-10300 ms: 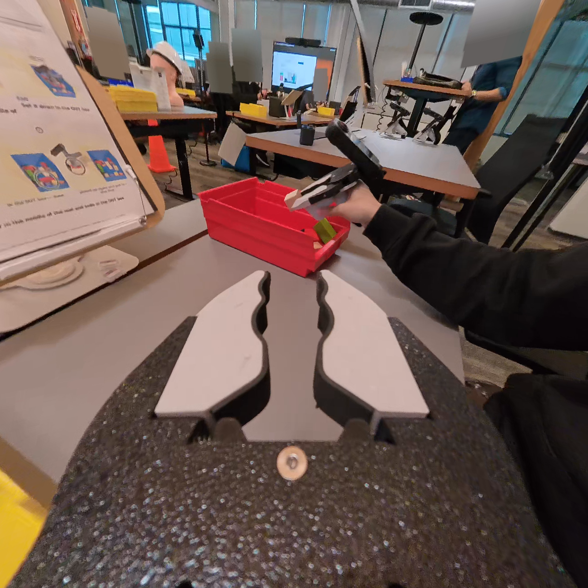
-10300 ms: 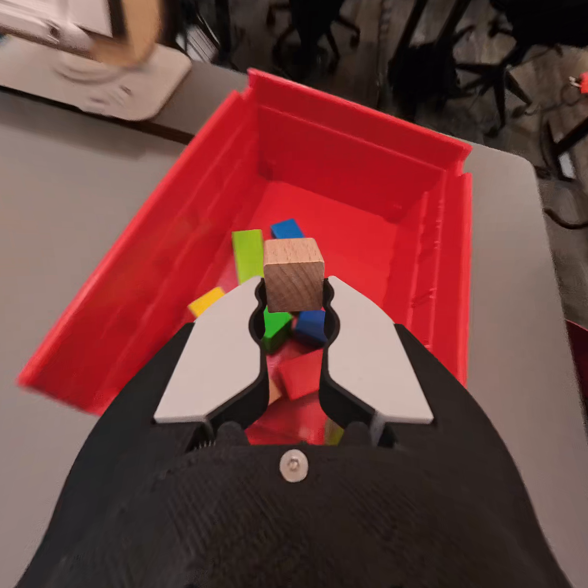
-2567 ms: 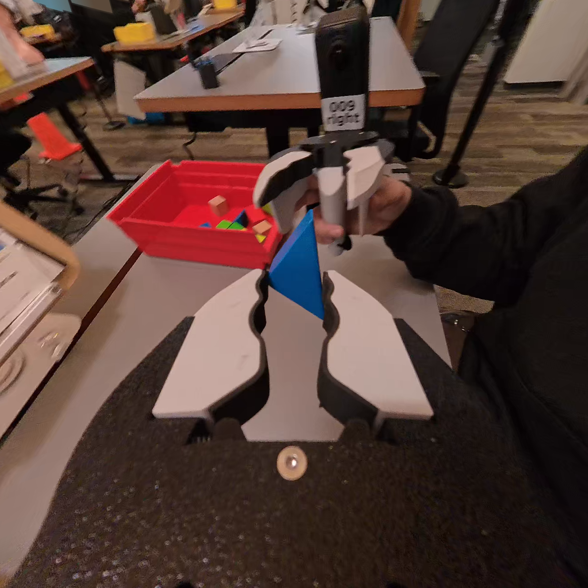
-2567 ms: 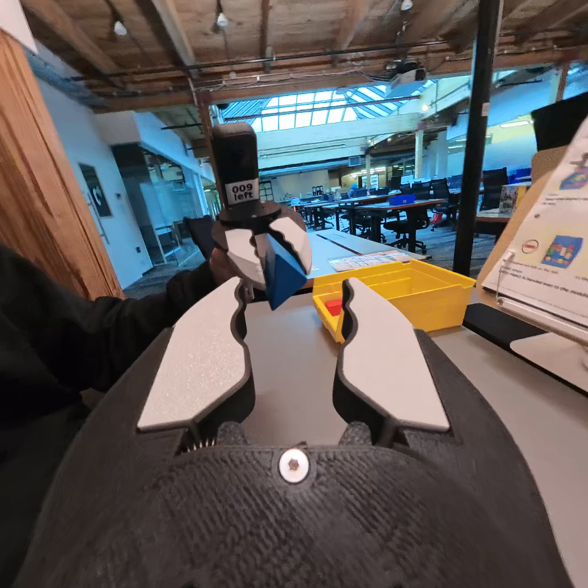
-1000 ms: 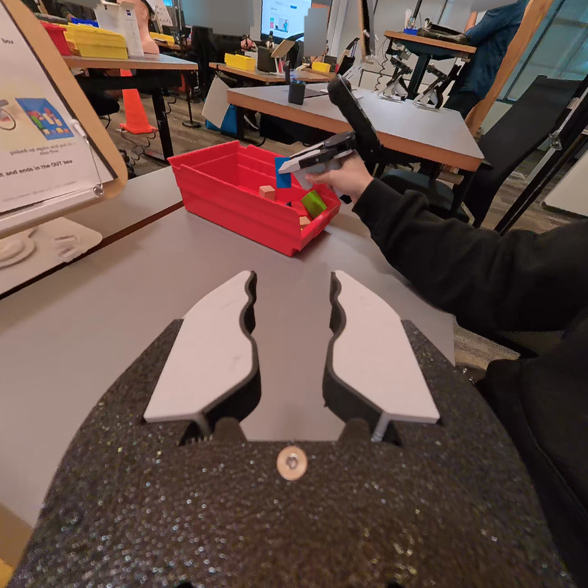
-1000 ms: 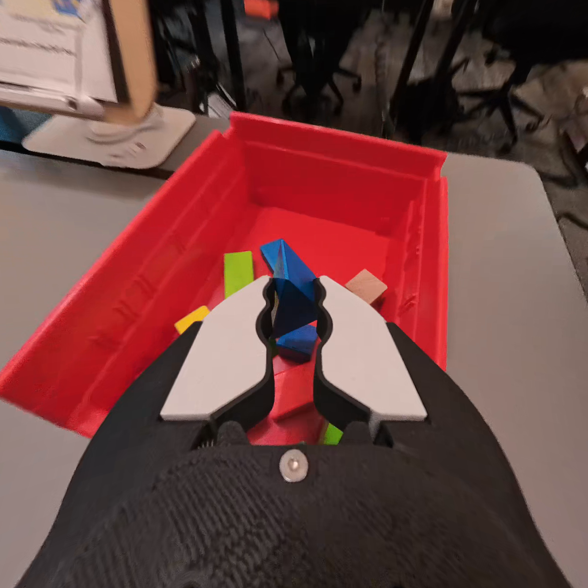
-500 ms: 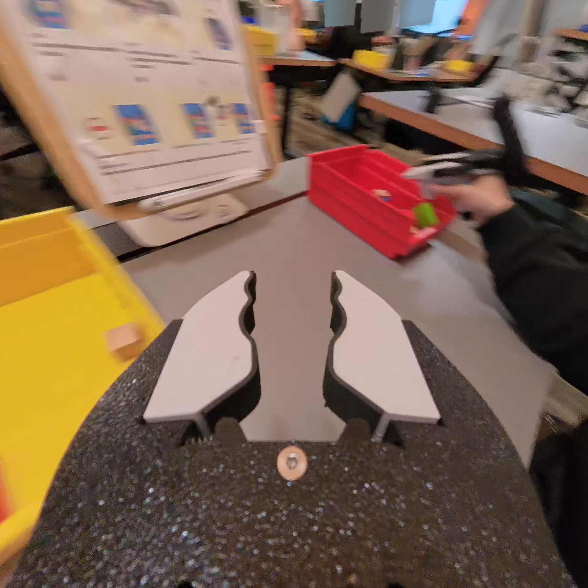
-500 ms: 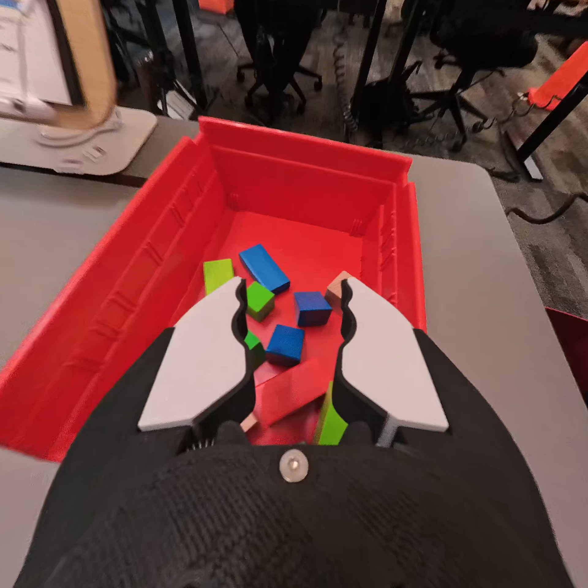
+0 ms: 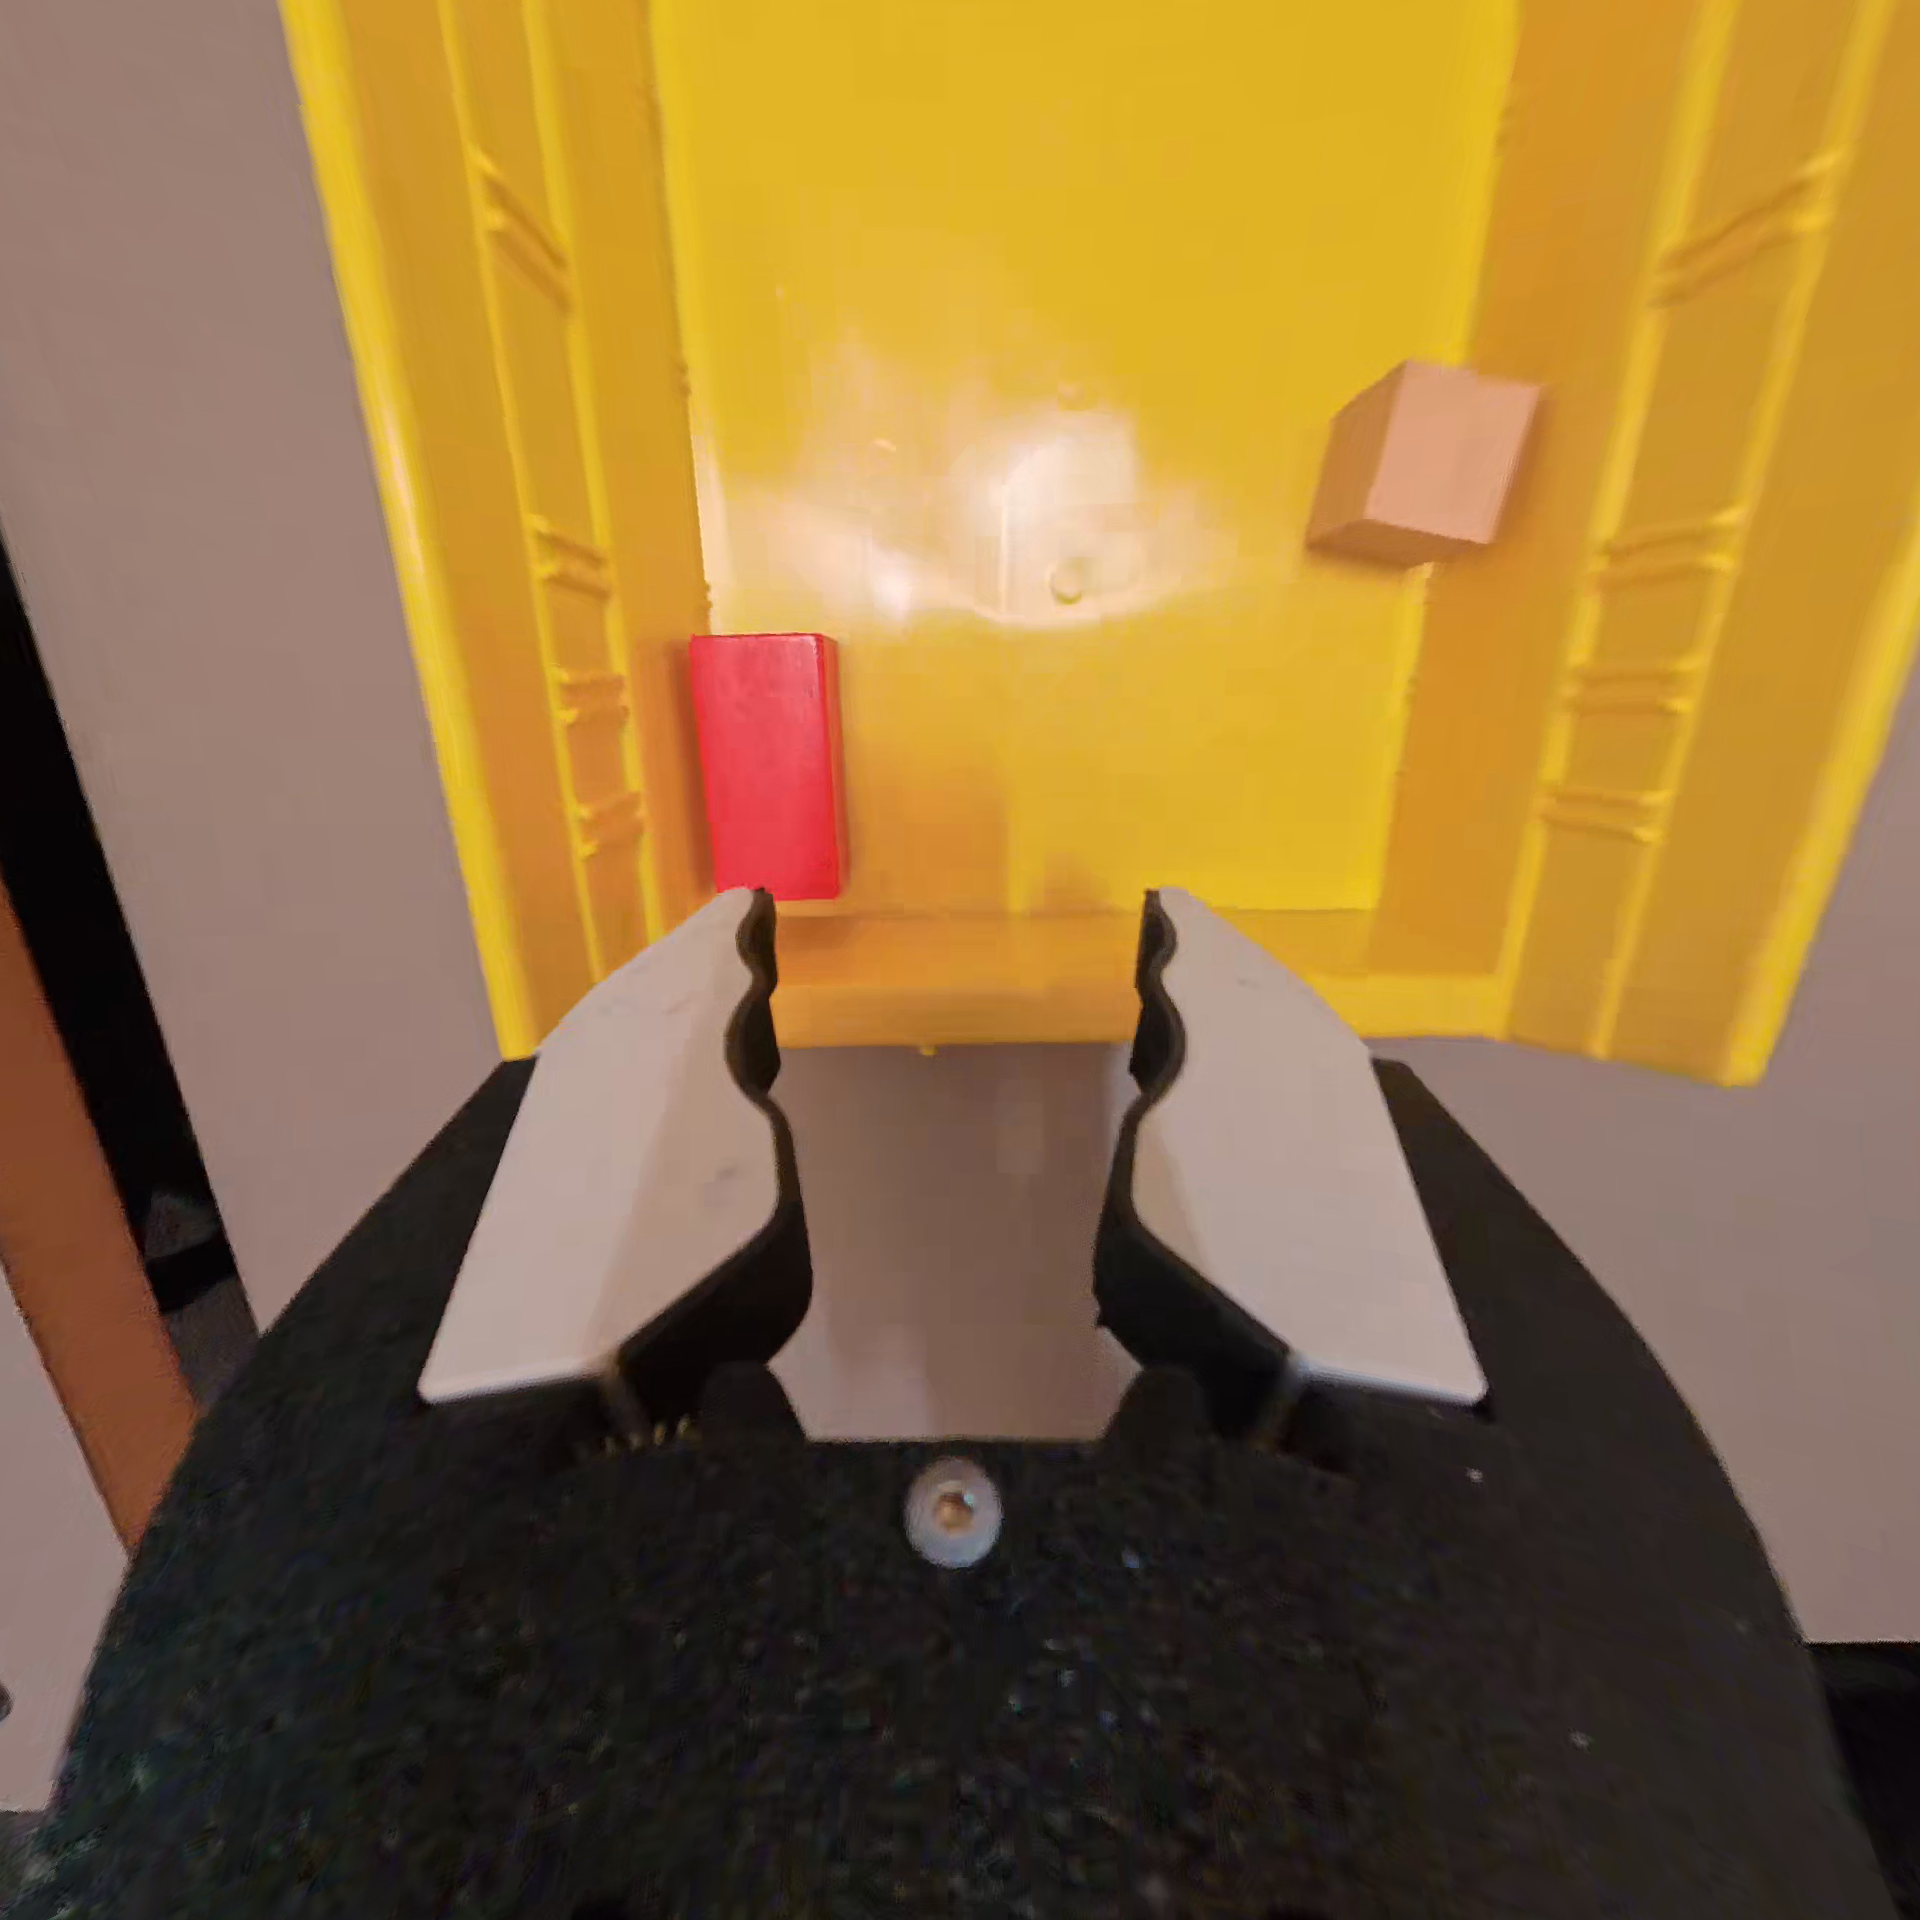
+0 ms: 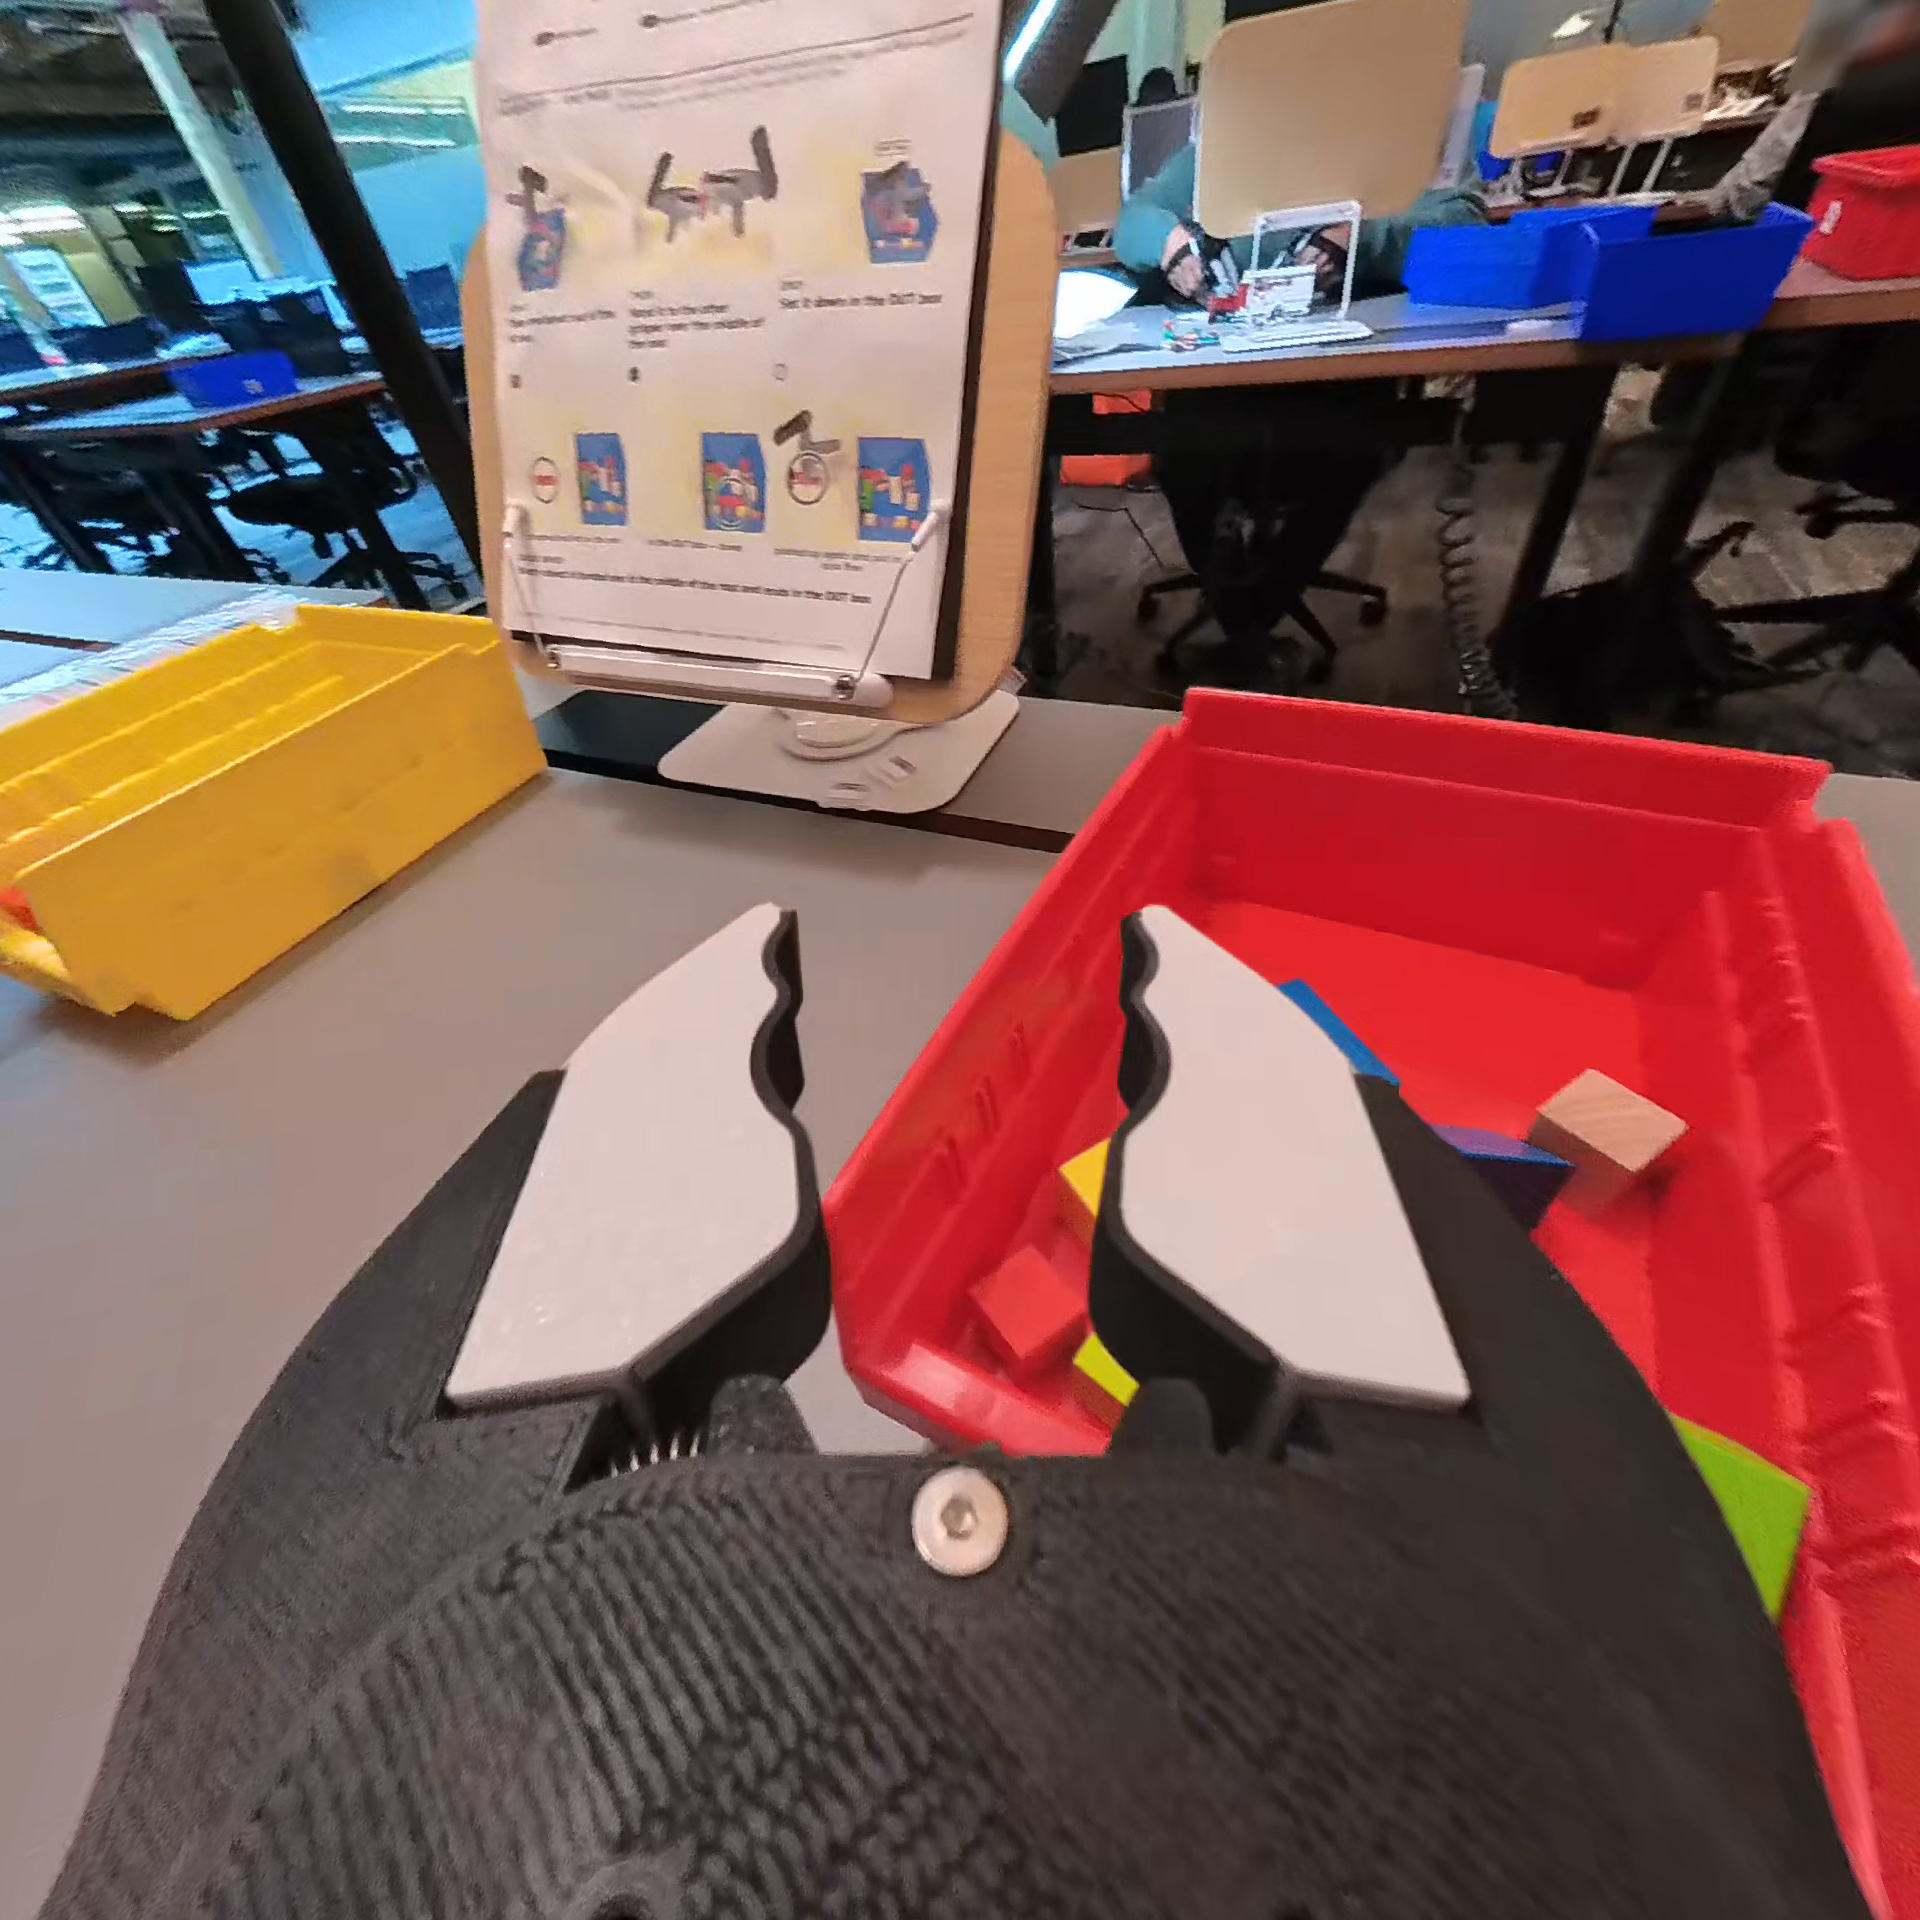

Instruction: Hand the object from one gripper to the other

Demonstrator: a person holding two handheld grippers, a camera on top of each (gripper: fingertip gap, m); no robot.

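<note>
My left gripper (image 9: 951, 925) is open and empty. It looks straight down on the near end of a yellow bin (image 9: 1081, 260). In the bin lie a red rectangular block (image 9: 767, 764) by the left wall and a plain wooden cube (image 9: 1423, 462) at the right. My right gripper (image 10: 956, 935) is open and empty. It hangs over the left wall of a red bin (image 10: 1507, 831) that holds several coloured blocks, among them a wooden cube (image 10: 1605, 1127), a blue block (image 10: 1340, 1023), a red block (image 10: 1023, 1320) and a green one (image 10: 1745, 1517).
The yellow bin also shows at the left of the right wrist view (image 10: 239, 769). A document stand (image 10: 748, 343) with an instruction sheet stands at the back of the grey table (image 10: 312, 1091). Other desks, blue bins and a seated person lie behind. The gap from one gripper's tips to the other's is roughly 60 cm.
My right gripper let the blue block go into the red bin, opened, and drew back to the bin's left wall. My left gripper swung left and down over the yellow bin, open throughout.
</note>
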